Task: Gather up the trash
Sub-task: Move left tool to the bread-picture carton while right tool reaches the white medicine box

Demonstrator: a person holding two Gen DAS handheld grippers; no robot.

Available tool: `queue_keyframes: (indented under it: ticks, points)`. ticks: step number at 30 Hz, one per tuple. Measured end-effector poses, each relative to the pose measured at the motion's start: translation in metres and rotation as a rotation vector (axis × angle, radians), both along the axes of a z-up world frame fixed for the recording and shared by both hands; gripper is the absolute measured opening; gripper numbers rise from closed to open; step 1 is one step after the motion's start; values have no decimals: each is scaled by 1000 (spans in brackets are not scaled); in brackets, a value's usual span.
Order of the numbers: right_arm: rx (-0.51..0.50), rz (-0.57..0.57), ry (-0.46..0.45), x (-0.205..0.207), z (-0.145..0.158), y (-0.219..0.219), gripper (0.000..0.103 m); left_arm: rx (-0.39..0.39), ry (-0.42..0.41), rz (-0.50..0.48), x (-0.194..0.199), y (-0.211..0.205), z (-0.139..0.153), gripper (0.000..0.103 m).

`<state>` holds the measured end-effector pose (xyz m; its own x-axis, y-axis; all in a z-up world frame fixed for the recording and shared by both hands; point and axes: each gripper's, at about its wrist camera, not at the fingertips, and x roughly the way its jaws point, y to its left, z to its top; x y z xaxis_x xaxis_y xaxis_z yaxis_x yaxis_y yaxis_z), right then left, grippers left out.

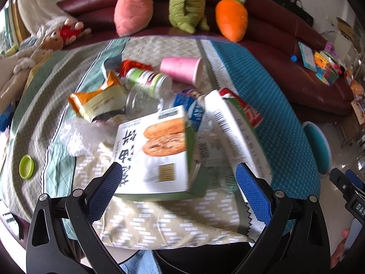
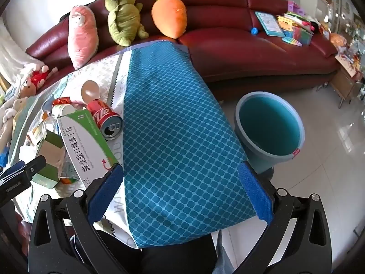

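Both claws hang wide open, tilted down over the cloth-covered table [image 2: 173, 137], and neither grips anything.

The left gripper [image 1: 179, 178] has its blue pads spread, and right ahead, reaching in between the fingertips, lies a white biscuit box [image 1: 155, 150] with a green side. The pads stand clear of it on both sides. Just right of that box, beyond the right-hand finger, a long white carton [image 1: 230, 125] leans across the pile. Further out from the claw sit an orange snack wrapper [image 1: 98, 100] to the left, a green-and-white bottle [image 1: 148, 80] on its side, and a pink paper cup [image 1: 182, 68] tipped over past it. Crumpled clear plastic [image 1: 79, 137] lies left of the box, and a green lid [image 1: 26, 166] sits alone, well off to the left.

The right gripper [image 2: 180, 189] spans only the teal patterned cloth. To its left lies the same white carton [image 2: 84, 148], with a red soda can [image 2: 105, 118] on its side just beyond. Off to the right, down on the floor, stands the teal bucket [image 2: 269, 125], its inside showing nothing but its own wall.
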<state>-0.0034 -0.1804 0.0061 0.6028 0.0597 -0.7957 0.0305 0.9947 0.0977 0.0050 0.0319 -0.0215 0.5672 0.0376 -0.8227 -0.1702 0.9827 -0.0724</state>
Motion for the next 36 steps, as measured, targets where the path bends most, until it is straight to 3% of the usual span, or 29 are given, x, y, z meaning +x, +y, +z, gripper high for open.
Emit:
queue_keyframes:
  ticks: [5,9,11,18,25,26,27,30,36]
  points:
    - [-37,144,28,10,0,37,97,-30,35,53,2,20,-11,99]
    - [-70,309,132,22,-10,75,97,-57,42,71,-1,34,-19,99]
    - [-63,367,129,24,-14,96,97,-86,45,77,-3,44,-23,99]
    - [-188,455,157,34,-38,146,97,-148,20,64,-11,62,-25,100]
    - [-248,458,187,48,-62,160,97,-183,1,68,-17,71,-21,100]
    - [-241,453,186,49,-64,159,89,-180,1,67,-16,71,-20,100]
    - [-222,447,187,49,-64,156,71,-178,1,67,-17,72,-19,100]
    - [-144,414,182,52,-55,140,51,-162,7,79,-17,75,-15,100]
    - [-74,348,157,57,-37,109,45,-33,19,141,-16,89,-2,100]
